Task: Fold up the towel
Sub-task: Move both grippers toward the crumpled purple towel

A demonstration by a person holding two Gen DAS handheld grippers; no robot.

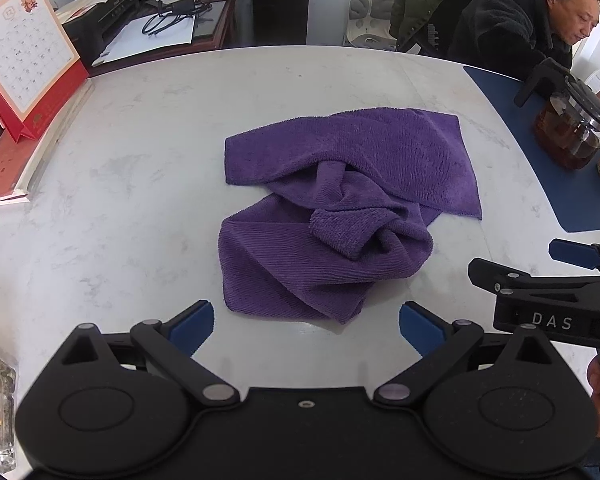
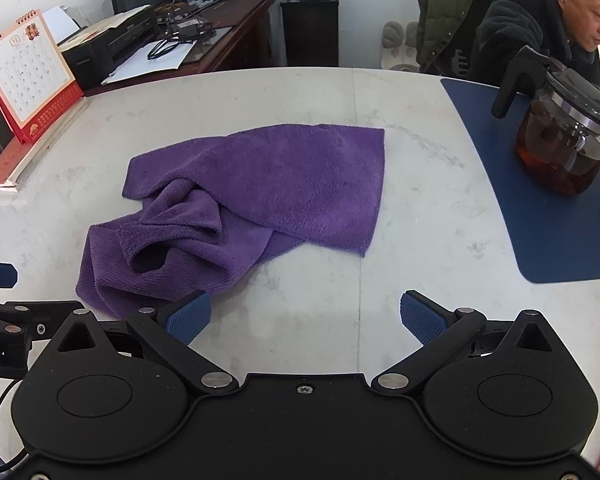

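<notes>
Your left gripper (image 1: 306, 326), jaws spread and empty, faces the purple towel (image 1: 332, 208) head-on, its near crumpled edge just ahead; your right gripper (image 2: 305, 318), likewise spread and empty, has it ahead and to the left. The towel lies mid-table (image 1: 120, 160), far half flat, near half bunched and twisted.
</notes>
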